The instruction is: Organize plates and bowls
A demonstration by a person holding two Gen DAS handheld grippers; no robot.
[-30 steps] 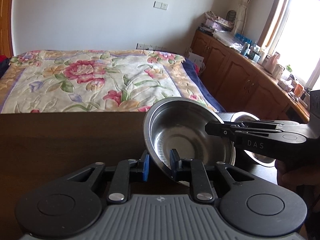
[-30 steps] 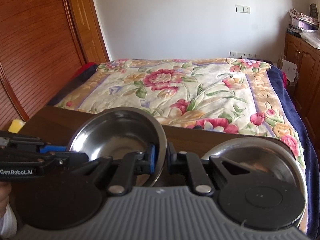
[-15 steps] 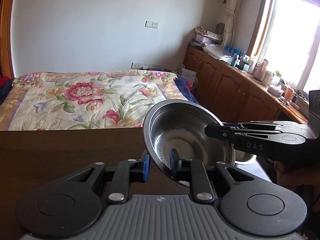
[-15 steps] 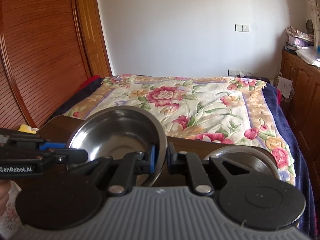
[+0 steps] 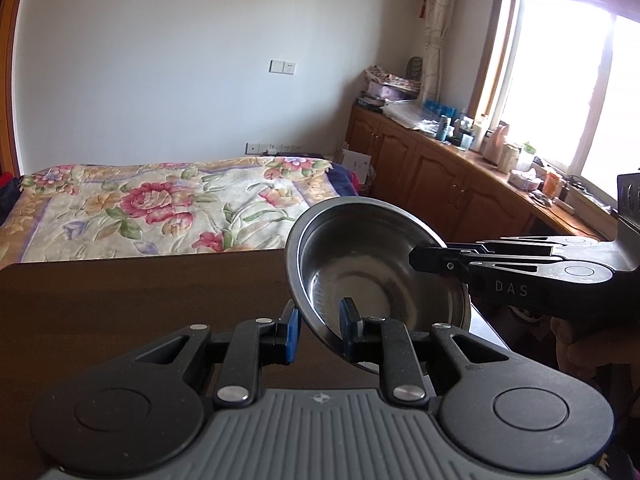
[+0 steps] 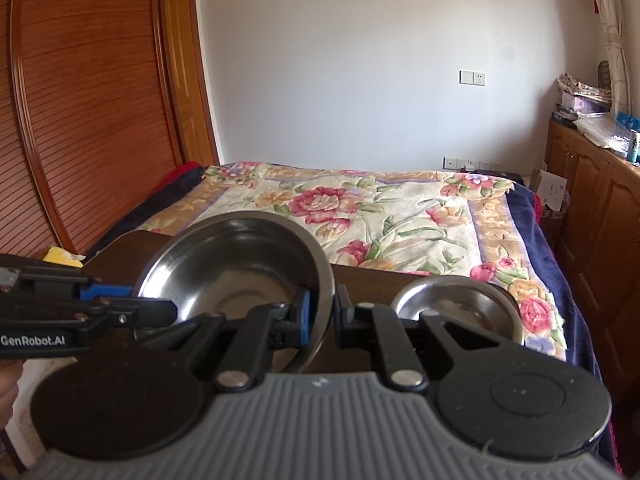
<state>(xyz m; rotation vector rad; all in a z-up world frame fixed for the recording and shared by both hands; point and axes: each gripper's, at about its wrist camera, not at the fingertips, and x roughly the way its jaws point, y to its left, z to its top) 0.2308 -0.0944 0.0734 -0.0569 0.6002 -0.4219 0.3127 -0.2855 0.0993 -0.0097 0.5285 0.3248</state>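
A steel bowl (image 5: 376, 276) hangs tilted above the dark wooden table (image 5: 120, 300), held from two sides. My left gripper (image 5: 320, 330) is shut on its near rim. My right gripper (image 5: 424, 258) comes in from the right and pinches the far right rim. In the right wrist view the same steel bowl (image 6: 236, 264) fills the left centre, my right gripper (image 6: 324, 316) is shut on its right rim, and my left gripper (image 6: 160, 312) clamps its left rim. A second steel bowl (image 6: 456, 304) rests on the table (image 6: 360, 284) at the right, partly hidden by my gripper body.
Beyond the table's far edge lies a bed with a floral blanket (image 5: 160, 204). Wooden cabinets (image 5: 440, 172) with clutter on top run under the window at the right. A slatted wooden door (image 6: 80, 100) stands at the left, with a yellow object (image 6: 60, 256) below it. A hand (image 5: 580, 344) grips the right tool.
Both grippers have risen with the bowl held between them, so the table sits lower in both views. The second bowl looks smaller and has dropped out of the left wrist view.
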